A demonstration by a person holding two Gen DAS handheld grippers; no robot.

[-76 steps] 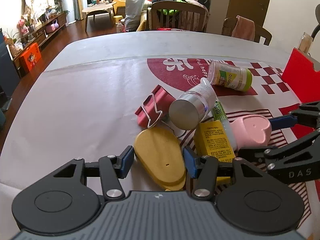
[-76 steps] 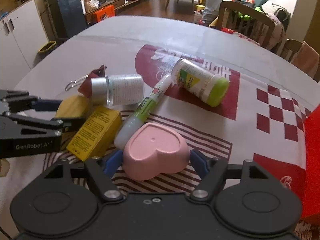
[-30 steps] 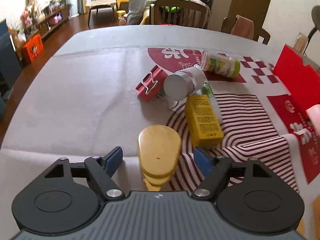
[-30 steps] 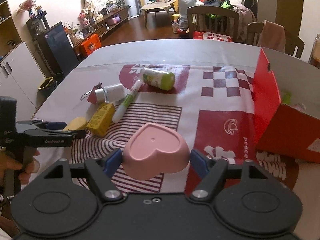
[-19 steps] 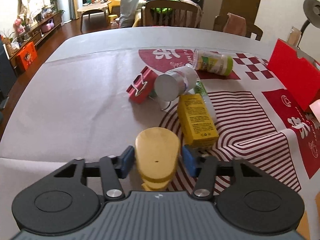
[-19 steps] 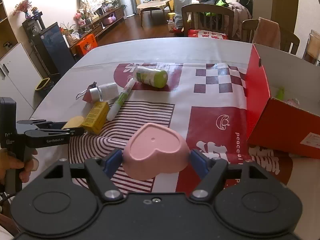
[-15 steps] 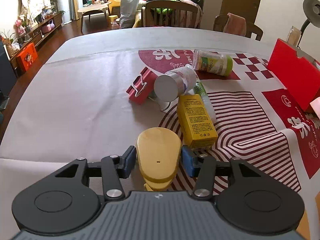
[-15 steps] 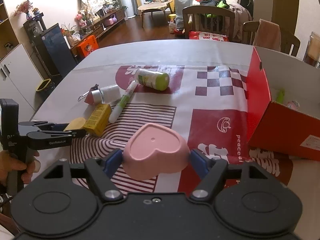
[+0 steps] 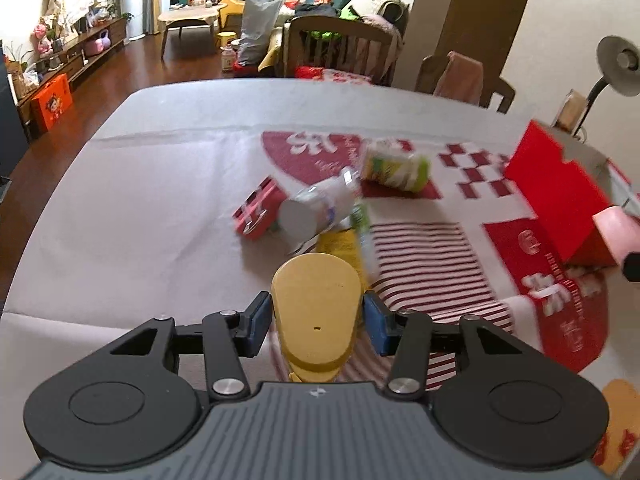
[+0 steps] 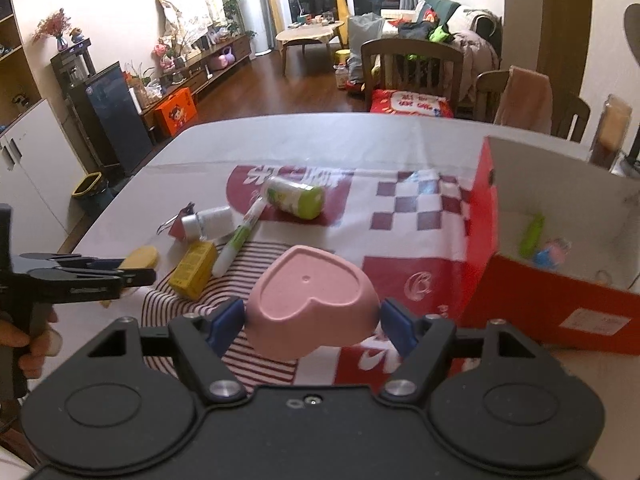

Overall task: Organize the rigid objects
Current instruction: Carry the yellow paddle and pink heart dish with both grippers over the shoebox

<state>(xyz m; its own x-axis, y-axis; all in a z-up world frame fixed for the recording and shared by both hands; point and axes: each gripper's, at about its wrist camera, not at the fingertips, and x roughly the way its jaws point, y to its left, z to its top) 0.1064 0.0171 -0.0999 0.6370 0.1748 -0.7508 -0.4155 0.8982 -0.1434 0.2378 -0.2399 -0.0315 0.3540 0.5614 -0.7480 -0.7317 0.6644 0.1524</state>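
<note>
Blur smears bottles (image 9: 320,216); yellow box (image 9: 340,242) half hidden.

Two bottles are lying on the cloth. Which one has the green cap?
The far bottle with the green and white label, lying on the red patch. The near bottle, beside the red clip, is silver and white.
</note>
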